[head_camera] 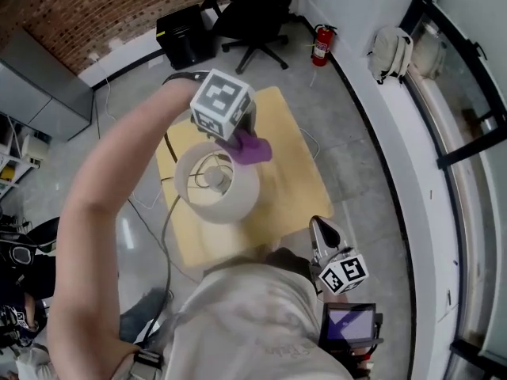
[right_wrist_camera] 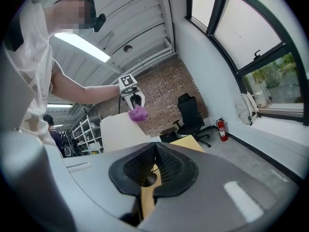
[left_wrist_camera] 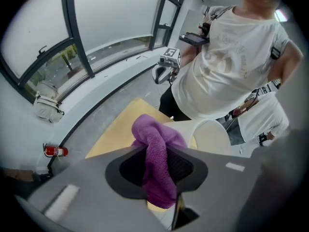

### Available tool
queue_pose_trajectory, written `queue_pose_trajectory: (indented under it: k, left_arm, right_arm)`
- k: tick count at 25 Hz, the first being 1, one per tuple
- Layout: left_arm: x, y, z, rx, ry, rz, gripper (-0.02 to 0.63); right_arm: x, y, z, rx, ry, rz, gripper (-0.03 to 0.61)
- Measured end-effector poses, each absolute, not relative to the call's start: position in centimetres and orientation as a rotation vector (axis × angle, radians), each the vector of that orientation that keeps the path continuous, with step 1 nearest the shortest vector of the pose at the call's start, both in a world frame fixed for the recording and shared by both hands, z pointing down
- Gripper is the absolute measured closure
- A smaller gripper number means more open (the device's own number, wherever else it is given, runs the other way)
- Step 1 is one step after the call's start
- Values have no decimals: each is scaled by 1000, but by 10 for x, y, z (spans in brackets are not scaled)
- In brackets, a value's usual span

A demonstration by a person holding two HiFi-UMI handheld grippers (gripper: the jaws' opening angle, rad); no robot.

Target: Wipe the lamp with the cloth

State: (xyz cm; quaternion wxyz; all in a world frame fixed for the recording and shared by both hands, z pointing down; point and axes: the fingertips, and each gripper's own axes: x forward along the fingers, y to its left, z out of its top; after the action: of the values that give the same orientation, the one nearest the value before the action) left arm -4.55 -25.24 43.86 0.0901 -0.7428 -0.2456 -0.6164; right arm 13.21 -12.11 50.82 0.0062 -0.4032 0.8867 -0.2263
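Cloth [left_wrist_camera: 155, 149] in left tongs [left_wrist_camera: 156, 168]

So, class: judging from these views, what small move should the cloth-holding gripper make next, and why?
Probably lower the left gripper slightly so the purple cloth presses on the rim of the lampshade: its jaws clamp the cloth, which hangs right at that rim.

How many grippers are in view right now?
2: the left gripper, holding a purple cloth above the white lampshade rim; the right gripper, empty, beside the person's waist.
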Motion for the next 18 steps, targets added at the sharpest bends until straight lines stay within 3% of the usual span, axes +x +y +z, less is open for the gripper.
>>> queue_pose_trajectory:
  k: [18]
  left_arm:
    - [-40,-284,570,-2050,-800,-2176,514]
  right_arm:
    - [229,-171,553,-1247,2699,-820,565]
